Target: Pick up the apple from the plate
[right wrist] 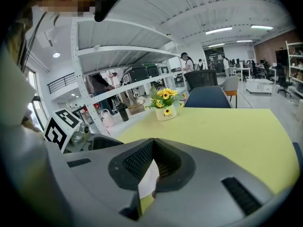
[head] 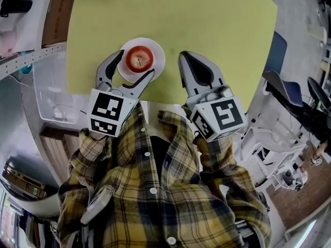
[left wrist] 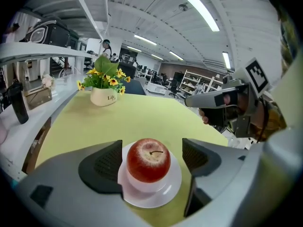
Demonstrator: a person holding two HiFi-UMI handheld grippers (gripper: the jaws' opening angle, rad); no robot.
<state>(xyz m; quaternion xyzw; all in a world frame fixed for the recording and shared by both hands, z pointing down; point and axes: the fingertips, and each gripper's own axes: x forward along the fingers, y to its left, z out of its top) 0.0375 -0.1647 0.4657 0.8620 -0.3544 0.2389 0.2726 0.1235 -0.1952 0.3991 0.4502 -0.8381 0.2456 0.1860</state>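
Red apple [left wrist: 148,160] sits with its stem up in the middle of the white plate [left wrist: 161,200], on the yellow-green table [head: 217,30]. The left gripper [head: 133,63] holds its 2 jaws wide apart, 1 on each side of the apple, and the pads do not touch it. The apple lies straight ahead between them; it is round, so no long axis matters. The right gripper [right wrist: 152,160] has its jaws together on nothing, just beside the plate. I judge that the left one needs only to close.
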